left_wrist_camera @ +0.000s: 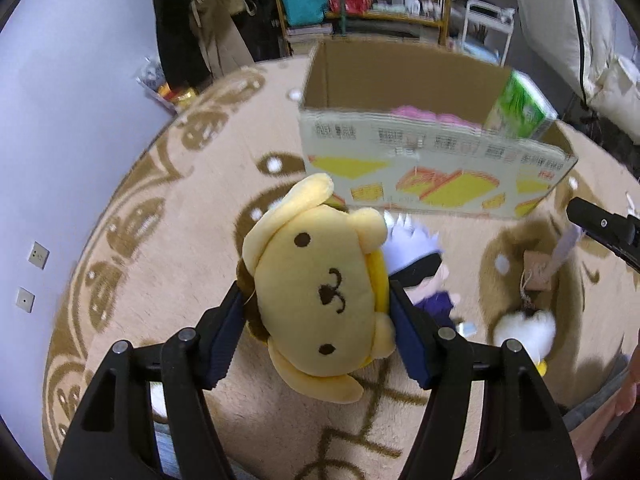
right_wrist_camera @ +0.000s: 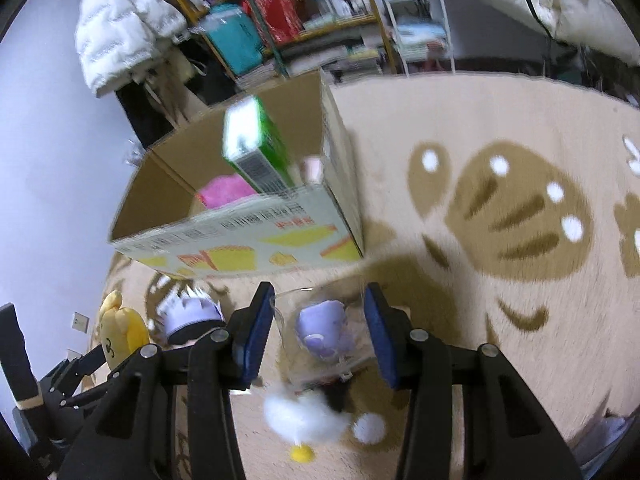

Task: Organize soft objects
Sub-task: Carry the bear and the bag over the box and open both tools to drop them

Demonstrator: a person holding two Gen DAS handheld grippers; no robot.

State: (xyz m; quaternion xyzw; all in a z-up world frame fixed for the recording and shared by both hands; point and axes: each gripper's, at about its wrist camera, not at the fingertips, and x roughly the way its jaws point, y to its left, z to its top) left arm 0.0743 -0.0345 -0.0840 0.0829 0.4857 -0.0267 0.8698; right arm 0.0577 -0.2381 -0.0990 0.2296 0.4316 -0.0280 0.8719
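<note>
While box (left_wrist_camera: 420,184) sits open on rug:
L gripper (left_wrist_camera: 320,320): clamped on yellow plush (left_wrist_camera: 320,288).
R gripper (right_wrist_camera: 320,336): clamped on bagged purple toy (right_wrist_camera: 324,332).

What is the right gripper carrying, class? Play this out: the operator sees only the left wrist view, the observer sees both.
Observer: The right gripper is shut on a clear packet with a purple plush toy inside.
Operator: I see my left gripper clamping the yellow dog plush. What lies directly below the right one?
Observer: A white fluffy toy with a yellow tip lies on the rug.
Operator: The cardboard box shows something pink. How is the green carton placed?
Observer: The green carton stands tilted in the box, beside a pink soft item.
</note>
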